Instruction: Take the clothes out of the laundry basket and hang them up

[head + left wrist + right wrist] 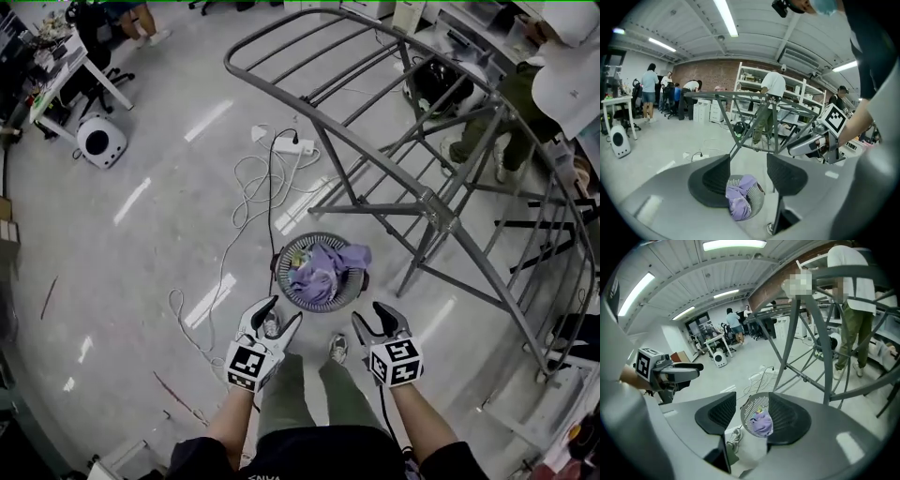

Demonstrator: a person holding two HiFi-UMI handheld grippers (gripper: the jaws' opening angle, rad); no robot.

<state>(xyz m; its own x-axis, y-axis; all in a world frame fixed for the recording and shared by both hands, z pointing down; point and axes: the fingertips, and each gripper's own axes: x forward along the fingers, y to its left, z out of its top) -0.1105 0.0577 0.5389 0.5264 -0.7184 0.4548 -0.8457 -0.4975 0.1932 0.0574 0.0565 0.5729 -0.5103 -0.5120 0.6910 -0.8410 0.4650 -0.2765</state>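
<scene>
Hovering near the basket, left gripper and right gripper both have jaws apart, empty. Purple clothes lie heaped in the basket on the floor, beside the rack.

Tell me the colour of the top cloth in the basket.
The cloth is lilac, clearest in head view.

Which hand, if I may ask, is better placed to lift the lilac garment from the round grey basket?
Probably left: the open left tool frames the crumpled lilac garment squarely between its jaws and nearer; the open right tool sees the round grey slotted basket smaller.
</scene>
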